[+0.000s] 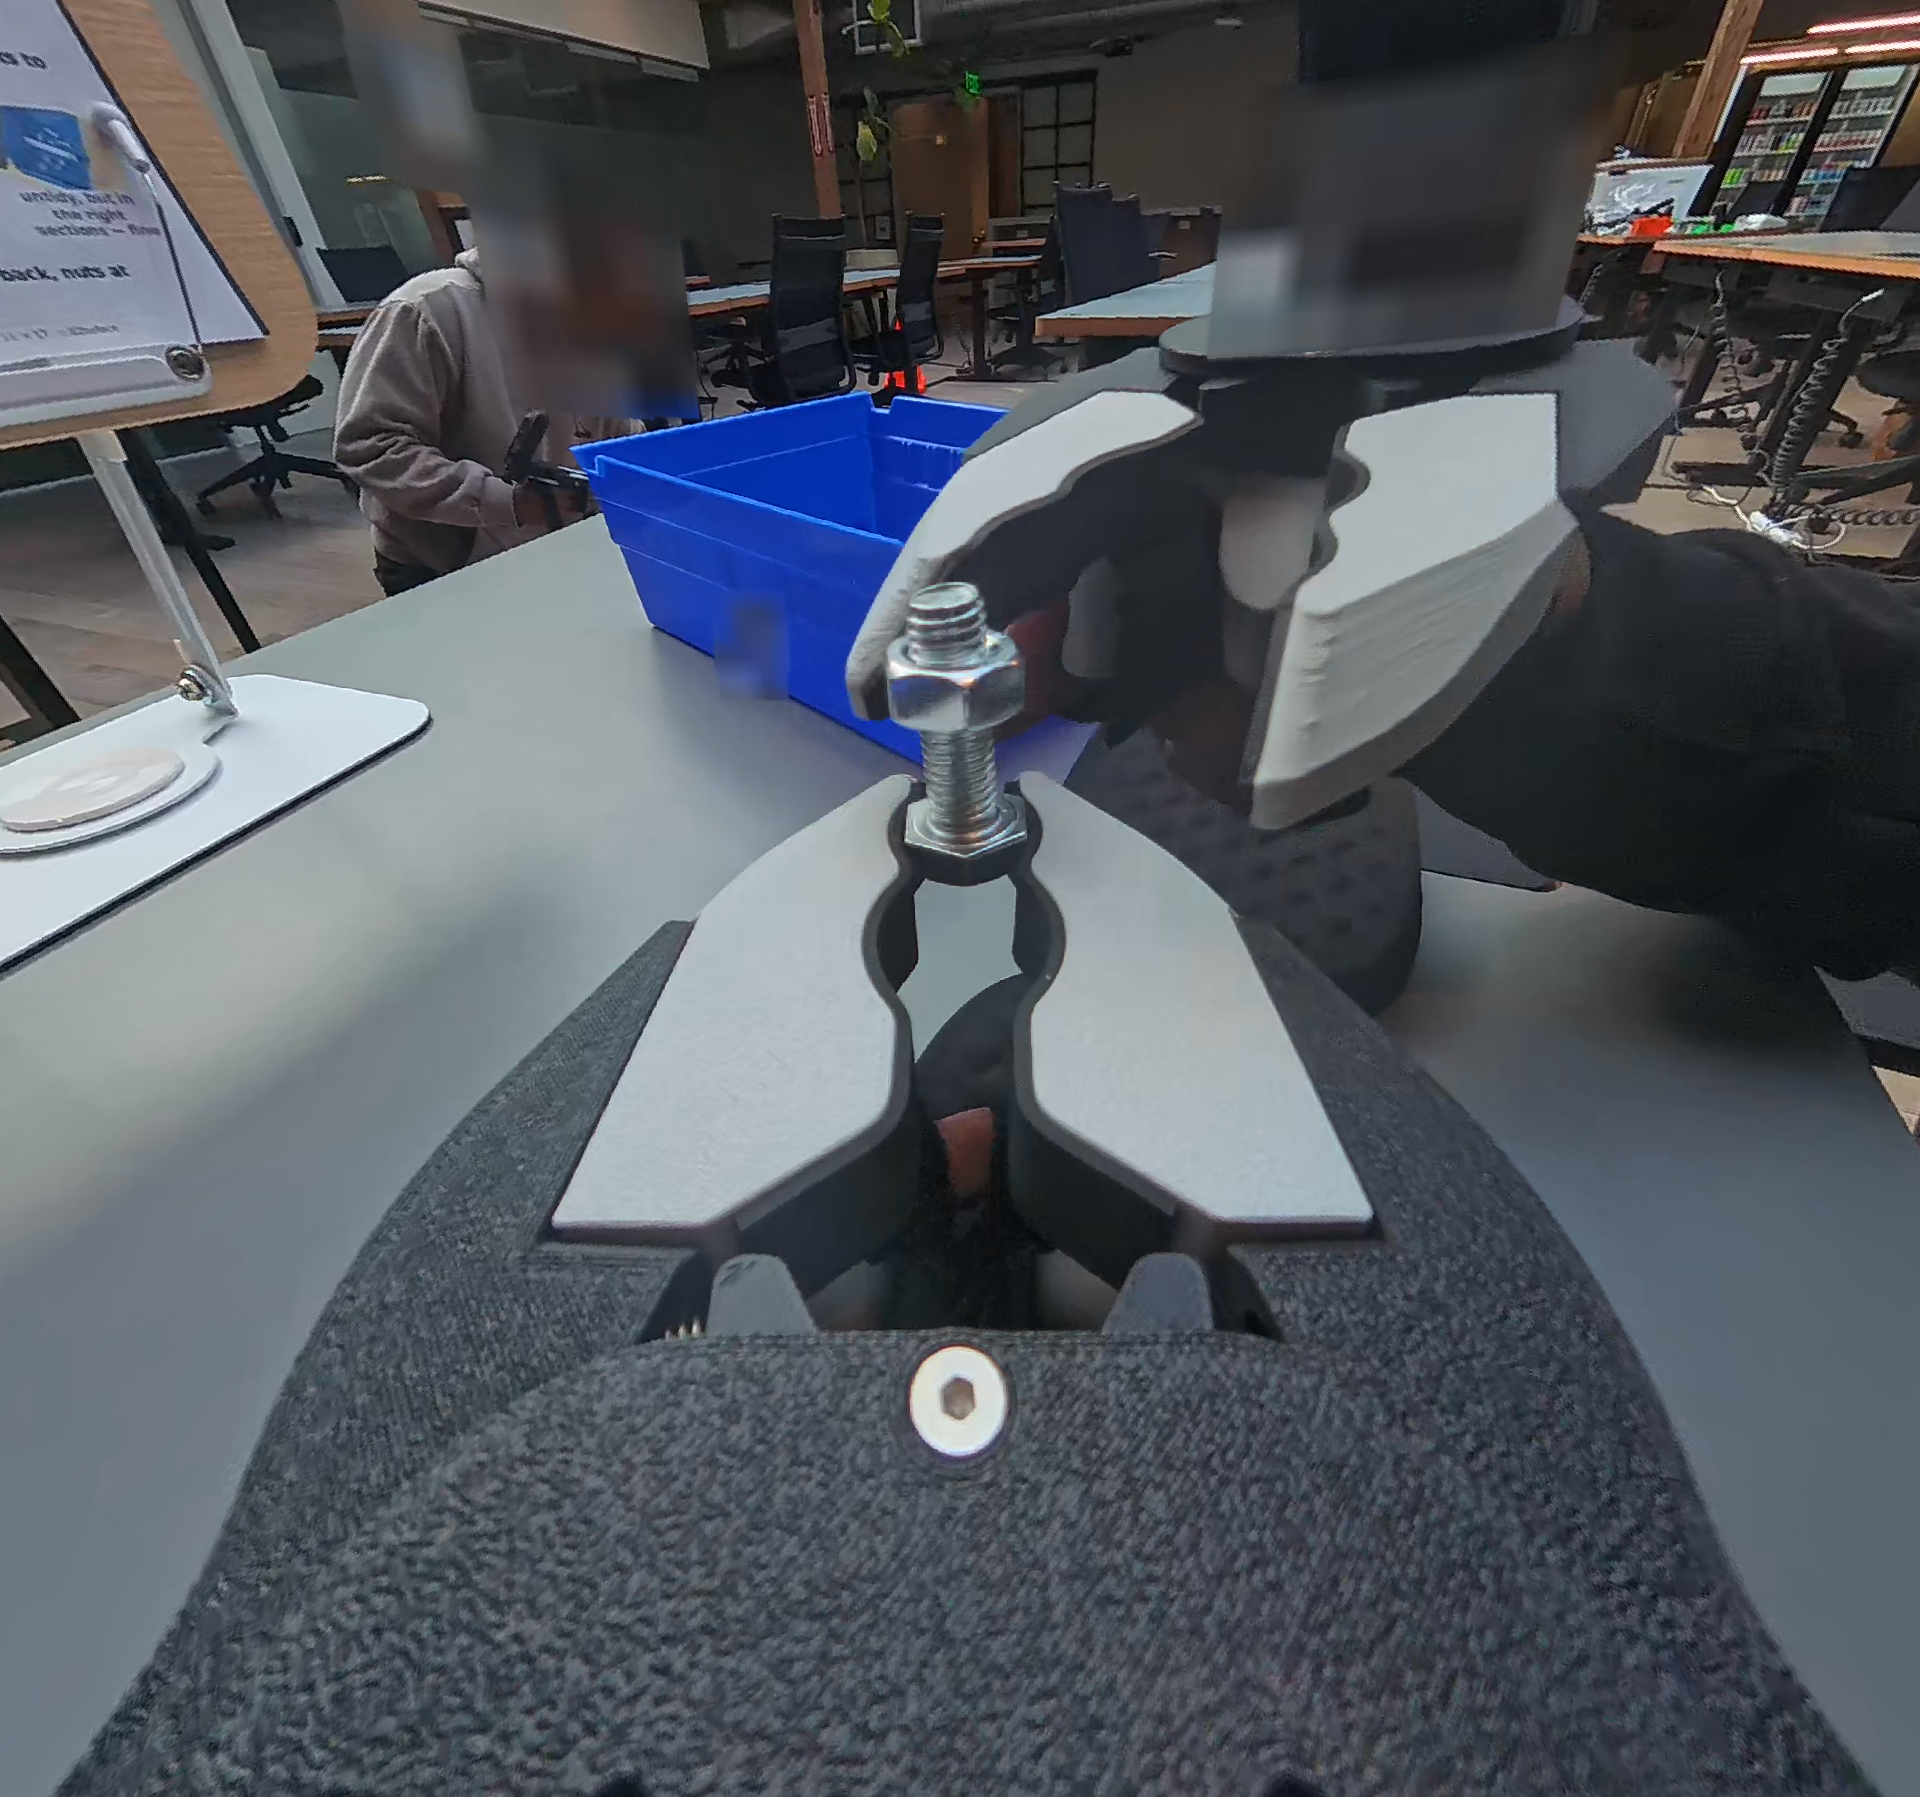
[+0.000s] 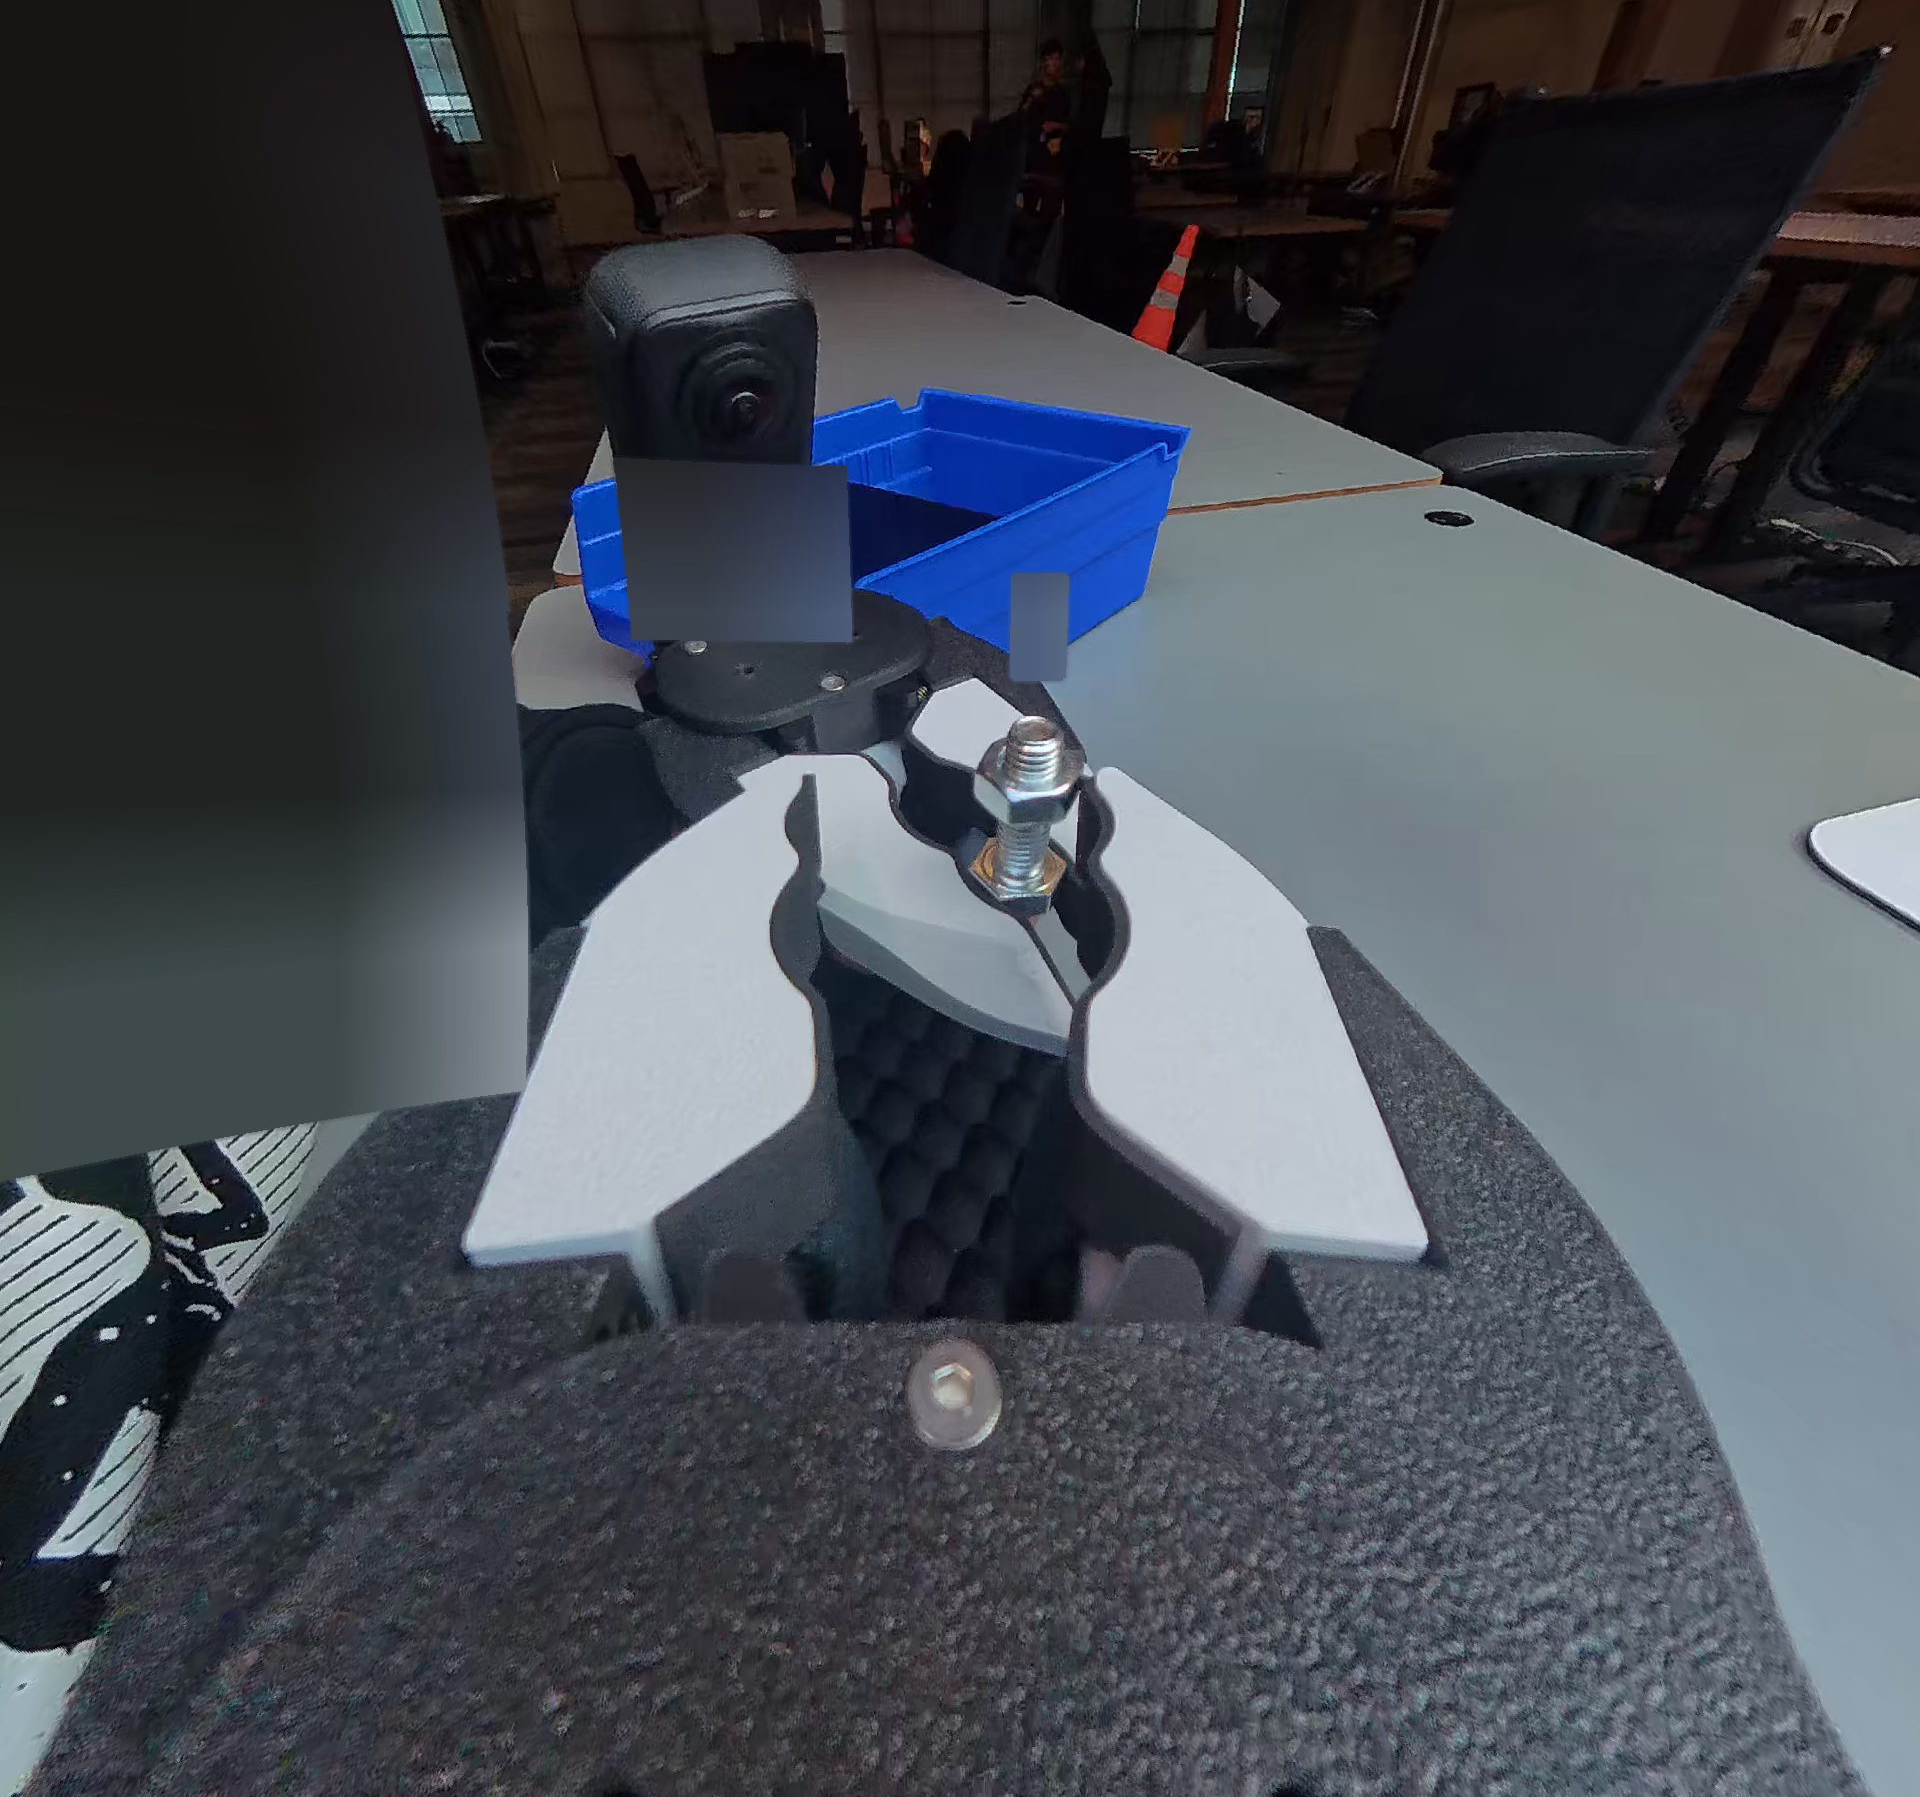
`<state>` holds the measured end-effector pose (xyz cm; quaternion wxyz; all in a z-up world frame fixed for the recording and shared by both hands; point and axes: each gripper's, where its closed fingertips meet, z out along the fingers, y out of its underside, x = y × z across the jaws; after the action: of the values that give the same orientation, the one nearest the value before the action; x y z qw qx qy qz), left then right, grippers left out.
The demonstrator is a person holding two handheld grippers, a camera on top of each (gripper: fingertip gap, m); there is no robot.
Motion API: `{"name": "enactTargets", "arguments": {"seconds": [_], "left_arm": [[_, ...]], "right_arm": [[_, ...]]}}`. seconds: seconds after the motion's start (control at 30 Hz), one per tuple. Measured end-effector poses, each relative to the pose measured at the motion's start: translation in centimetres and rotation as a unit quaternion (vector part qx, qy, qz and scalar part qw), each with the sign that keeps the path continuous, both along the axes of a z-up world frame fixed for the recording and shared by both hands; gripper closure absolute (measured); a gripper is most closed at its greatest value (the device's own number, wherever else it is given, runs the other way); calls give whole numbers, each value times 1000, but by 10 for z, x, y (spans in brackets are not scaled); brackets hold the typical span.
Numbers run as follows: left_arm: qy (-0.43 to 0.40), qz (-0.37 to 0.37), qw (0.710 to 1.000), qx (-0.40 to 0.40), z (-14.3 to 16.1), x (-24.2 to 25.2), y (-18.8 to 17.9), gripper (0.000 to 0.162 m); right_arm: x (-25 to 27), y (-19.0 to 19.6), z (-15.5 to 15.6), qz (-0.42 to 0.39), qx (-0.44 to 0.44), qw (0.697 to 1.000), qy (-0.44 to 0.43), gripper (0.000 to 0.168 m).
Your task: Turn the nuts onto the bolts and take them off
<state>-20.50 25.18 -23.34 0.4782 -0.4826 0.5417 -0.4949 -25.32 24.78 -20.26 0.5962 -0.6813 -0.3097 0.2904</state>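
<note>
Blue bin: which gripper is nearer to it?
Right. The right gripper works the nut just in front of the blue bin; the left gripper, clamping the bolt head, sits lower and farther back.

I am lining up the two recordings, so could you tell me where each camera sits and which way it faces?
Left wrist view: on the left gripper, looking along its fingers, shut on the upright bolt; a black-gloved hand shows.
Right wrist view: on the right gripper, open, one finger by the nut; patterned clothing shows.
Shared: bolt, nut, blue bin, grey table.
</note>
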Motion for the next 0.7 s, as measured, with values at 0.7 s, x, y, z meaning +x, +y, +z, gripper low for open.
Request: {"name": "enactTargets", "arguments": {"seconds": [0.7], "left_arm": [[5, -1, 1000, 3, -2, 1, -1, 148]], "right_arm": [[-10, 8, 3, 18, -1, 1000, 6, 118]]}}
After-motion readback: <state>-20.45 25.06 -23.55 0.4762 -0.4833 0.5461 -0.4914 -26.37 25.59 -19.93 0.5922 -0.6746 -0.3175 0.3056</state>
